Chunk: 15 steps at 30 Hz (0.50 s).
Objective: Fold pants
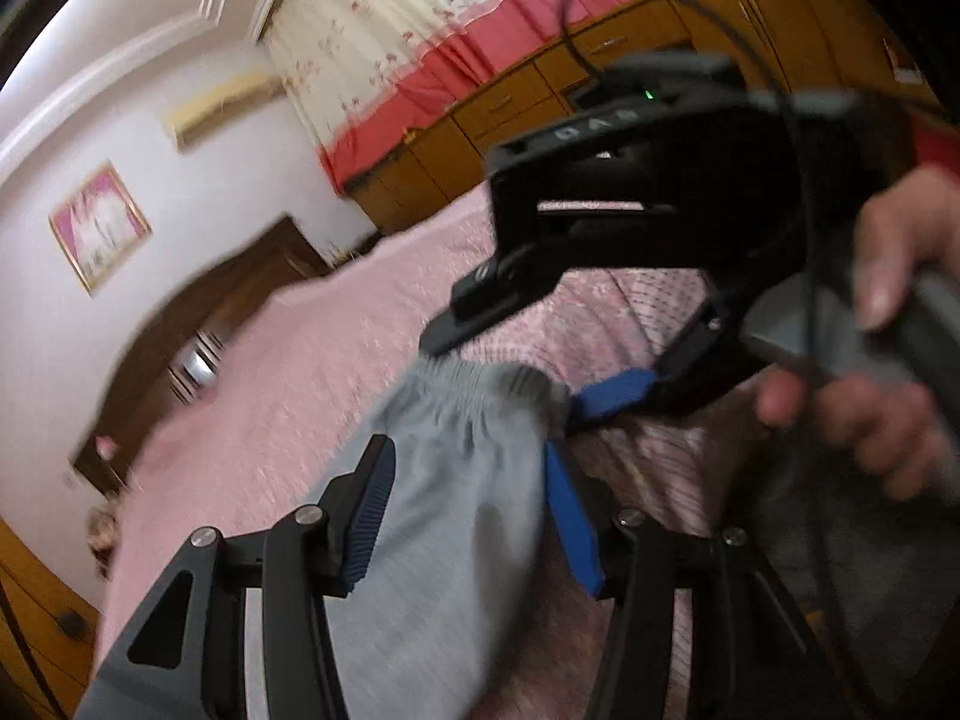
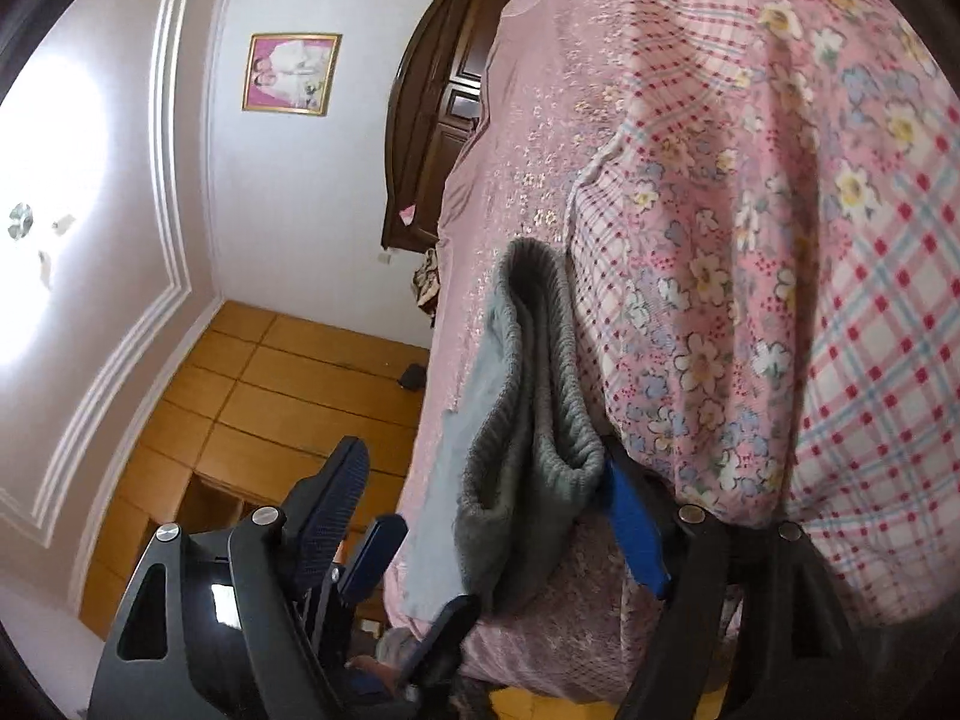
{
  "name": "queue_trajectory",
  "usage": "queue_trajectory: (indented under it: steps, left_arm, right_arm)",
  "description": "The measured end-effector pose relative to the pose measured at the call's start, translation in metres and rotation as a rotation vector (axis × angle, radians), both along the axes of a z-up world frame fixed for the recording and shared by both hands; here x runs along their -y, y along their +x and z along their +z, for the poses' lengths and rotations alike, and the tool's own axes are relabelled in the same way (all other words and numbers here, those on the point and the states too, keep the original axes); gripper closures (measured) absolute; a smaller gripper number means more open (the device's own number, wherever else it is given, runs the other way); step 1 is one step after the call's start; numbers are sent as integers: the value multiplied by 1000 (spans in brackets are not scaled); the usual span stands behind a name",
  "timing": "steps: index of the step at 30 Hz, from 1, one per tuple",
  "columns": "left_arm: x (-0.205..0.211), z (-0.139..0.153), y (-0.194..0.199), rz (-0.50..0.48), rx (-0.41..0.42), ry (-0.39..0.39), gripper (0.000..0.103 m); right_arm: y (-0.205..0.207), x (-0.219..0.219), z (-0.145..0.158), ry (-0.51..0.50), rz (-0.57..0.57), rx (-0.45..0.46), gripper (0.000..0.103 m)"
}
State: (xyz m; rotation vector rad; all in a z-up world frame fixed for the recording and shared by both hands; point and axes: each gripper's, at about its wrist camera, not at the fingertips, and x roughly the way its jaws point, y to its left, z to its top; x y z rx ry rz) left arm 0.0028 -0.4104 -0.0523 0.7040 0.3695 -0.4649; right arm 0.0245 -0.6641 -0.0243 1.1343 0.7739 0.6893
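Note:
Grey pants (image 1: pixel 456 480) with an elastic waistband lie between the open jaws of my left gripper (image 1: pixel 468 510) above a pink bed. The jaws stand wide on either side of the cloth and do not pinch it. My right gripper (image 1: pixel 498 378) comes in from the right, with its jaws spread at the waistband. In the right wrist view the ribbed waistband (image 2: pixel 528 420) hangs between the spread jaws of my right gripper (image 2: pixel 486 480); its right blue finger (image 2: pixel 636 534) touches the cloth. The left gripper (image 2: pixel 420 594) shows below it.
The pink bedspread (image 1: pixel 288 372) covers the bed, with a floral plaid quilt (image 2: pixel 780 240) bunched on it. A dark wooden headboard (image 1: pixel 198 324), a framed picture (image 2: pixel 292 73), wooden cabinets (image 1: pixel 528 102) and a curtain (image 1: pixel 420 30) surround the bed.

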Motion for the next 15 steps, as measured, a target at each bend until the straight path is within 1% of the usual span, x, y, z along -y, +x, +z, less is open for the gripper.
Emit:
queue_trajectory:
  steps: [2, 4, 7, 8, 10, 11, 12, 13, 14, 15]
  left_arm:
    - [-14, 6, -1, 19, -55, -40, 48]
    - [-33, 13, 1, 58, -111, -73, 48]
    - [-62, 27, 9, 120, -139, -107, 47]
    - [-71, 34, 13, 144, -140, -114, 47]
    - [-94, 37, 13, 196, -139, -130, 47]
    - [-103, 41, 15, 211, -142, -137, 48]
    - [-118, 47, 28, 234, -159, -149, 47]
    - [-130, 50, 32, 261, -197, -161, 47]
    - [-142, 53, 35, 283, -231, -182, 47]
    - [-153, 56, 36, 299, -249, -209, 47]
  right_arm:
    - [0, -7, 5, -47, 21, 12, 25]
    - [1, -17, 9, -106, 53, 20, 25]
    - [6, -26, 14, -170, 53, 23, 26]
    - [7, -27, 13, -168, 50, 21, 27]
    - [11, -30, 10, -165, 47, 21, 31]
    - [10, -32, 8, -176, 47, 24, 37]
    - [9, -31, 8, -190, 43, 20, 42]
    - [10, -33, 7, -210, 38, 15, 46]
    - [8, -31, 7, -223, 37, 11, 56]
    - [8, -30, 5, -235, 27, -8, 71]
